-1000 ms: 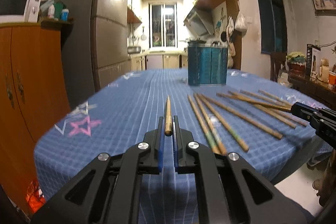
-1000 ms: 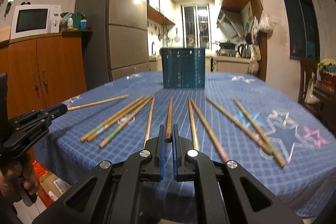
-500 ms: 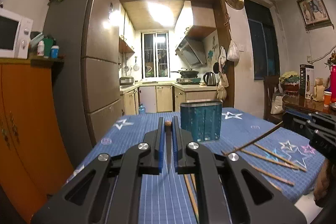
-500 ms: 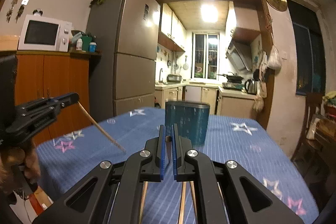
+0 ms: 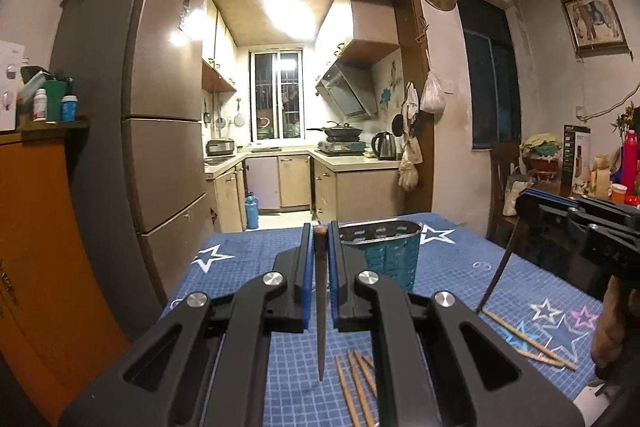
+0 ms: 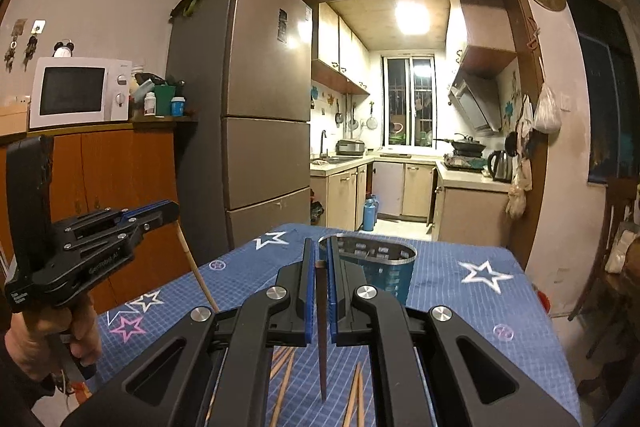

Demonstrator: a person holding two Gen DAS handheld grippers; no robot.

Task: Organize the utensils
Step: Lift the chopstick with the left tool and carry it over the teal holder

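Two hand-held grippers are up over the tabletop (image 5: 248, 267), and each is closed tight on one chopstick. The left hand-held gripper (image 5: 319, 251) pinches its chopstick (image 5: 320, 307) near the thick end, so the thin tip hangs down toward the near edge. The right hand-held gripper (image 6: 319, 263) holds its own chopstick (image 6: 322, 339) the same way, tip pointing down. More loose chopsticks (image 5: 356, 387) lie flat on the blue star-patterned cloth at the near side, with a few more (image 5: 528, 343) off to the right. A teal holder (image 5: 384, 255) with a perforated wall stands upright farther back, just right of centre, its open mouth facing up. These sticks look light, stiff and slim, probably wood or bamboo, so they should not bend, though their smooth round shafts could swivel or slip between flat pads. Gripping near the thick end, as now, seems sensible: the stick dangles tip-down, ready to drop into the holder's mouth.
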